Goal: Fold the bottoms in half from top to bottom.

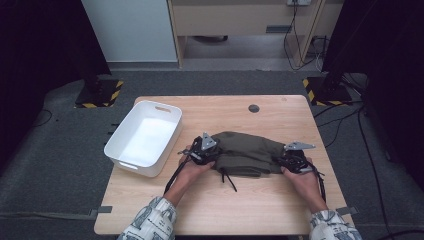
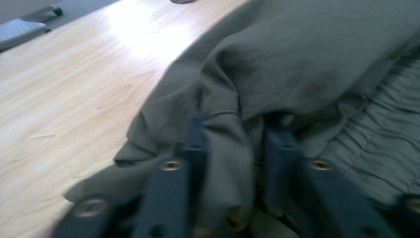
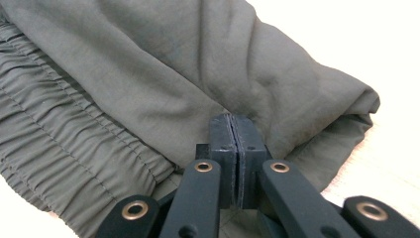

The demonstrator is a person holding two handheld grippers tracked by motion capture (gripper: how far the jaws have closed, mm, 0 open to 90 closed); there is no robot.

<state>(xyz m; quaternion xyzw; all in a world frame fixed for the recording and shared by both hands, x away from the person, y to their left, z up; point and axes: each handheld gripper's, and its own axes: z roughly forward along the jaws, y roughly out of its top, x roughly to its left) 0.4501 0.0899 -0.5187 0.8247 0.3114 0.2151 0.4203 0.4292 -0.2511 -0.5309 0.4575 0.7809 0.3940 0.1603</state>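
Both my forearms come in from the bottom edge in patterned sleeves, angled inward, each hand wrapped round its gripper low over the table. My left gripper (image 1: 206, 150) points right, its jaws apart with a fold of garment (image 2: 307, 64) bunched between the pads. My right gripper (image 1: 291, 159) points left, its pads pressed flat together at the cloth's edge; whether any cloth sits between them I can't tell.
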